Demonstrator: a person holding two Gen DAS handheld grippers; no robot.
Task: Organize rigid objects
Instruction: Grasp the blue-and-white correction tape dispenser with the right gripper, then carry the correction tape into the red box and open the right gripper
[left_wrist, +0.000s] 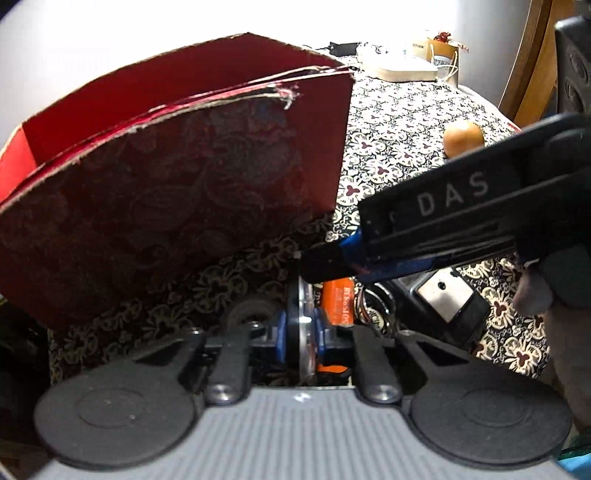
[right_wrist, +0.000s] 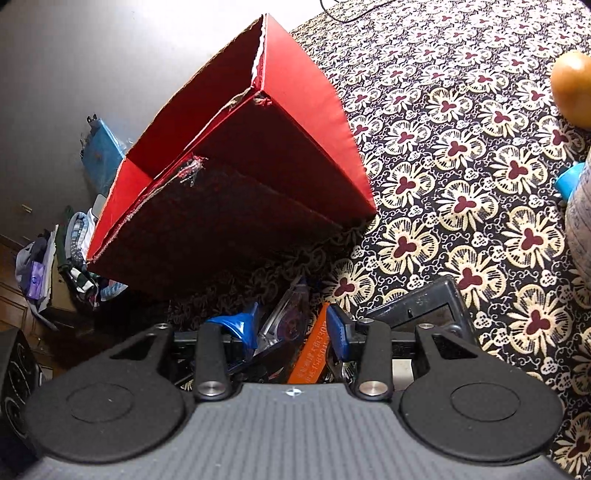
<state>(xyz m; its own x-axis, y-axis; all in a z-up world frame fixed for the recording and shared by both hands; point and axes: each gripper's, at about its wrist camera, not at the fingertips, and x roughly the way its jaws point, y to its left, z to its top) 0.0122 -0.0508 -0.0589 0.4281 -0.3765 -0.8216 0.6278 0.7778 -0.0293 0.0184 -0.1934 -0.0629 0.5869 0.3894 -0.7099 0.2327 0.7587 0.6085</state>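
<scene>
My left gripper is shut on a clear plastic tape dispenser, which stands on edge between the blue pads. Next to it lie an orange tag, key rings and a black device with a silver plate. My right gripper reaches in from the right, just above this pile. In its own view the right gripper is open, and the tape dispenser and orange tag show below its gap. A red cardboard box stands open-topped just behind the pile.
The table wears a black floral cloth. A brown round object lies to the right, with a blue item and a pale cylinder nearer. A white flat box sits at the back. Clothes lie on the floor beyond the left edge.
</scene>
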